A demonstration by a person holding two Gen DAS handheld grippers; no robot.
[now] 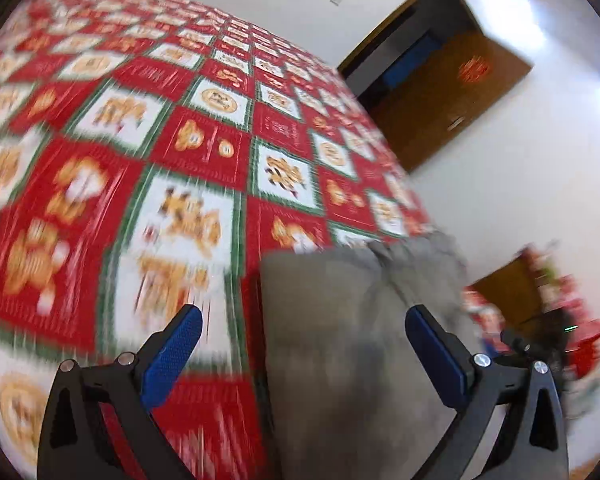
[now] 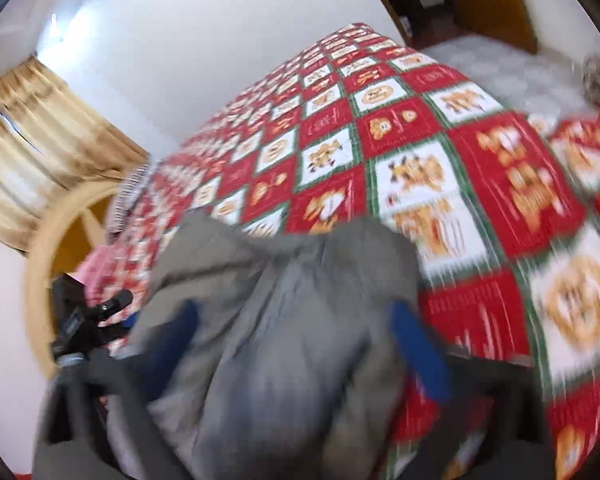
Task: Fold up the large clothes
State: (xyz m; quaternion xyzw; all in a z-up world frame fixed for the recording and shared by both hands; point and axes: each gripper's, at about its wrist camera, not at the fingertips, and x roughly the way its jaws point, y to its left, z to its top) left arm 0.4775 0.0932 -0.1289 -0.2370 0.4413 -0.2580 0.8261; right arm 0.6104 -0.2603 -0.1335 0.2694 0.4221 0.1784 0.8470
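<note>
a: a grey garment (image 1: 352,344) lies heaped at the near edge of a bed spread with a red, white and green patterned quilt (image 1: 148,152). in the left wrist view the left gripper (image 1: 304,336) hangs over the cloth with its blue pads (image 1: 172,356) spread wide, holding nothing.

b: and the right gripper (image 2: 296,340)?

a: heavily blurred. its blue pads (image 2: 416,356) also stand well apart, either side of a rumpled ridge of the same grey cloth (image 2: 276,320). it seems to grip nothing, though the smear makes contact hard to judge.

b: what could go wrong from here?

a: likely a bad pinch. the fabric is bunched in layers, so jaws that close now could take several thicknesses, or quilt along with it, and the fold would come out crooked. the blur suggests fast motion, which raises the odds of missing a hem.

b: any risk at the edges?

a: the garment sits close to the bed's near right side in the left view, where the quilt falls away toward pale floor (image 1: 500,200). a tug that way may drag it off.

b: room to work?

a: plenty. the quilt runs bare to the far side and to the left. a wooden door (image 1: 452,92) and a dark tripod-like stand (image 2: 84,320) lie off the bed, apart from the cloth.
</note>
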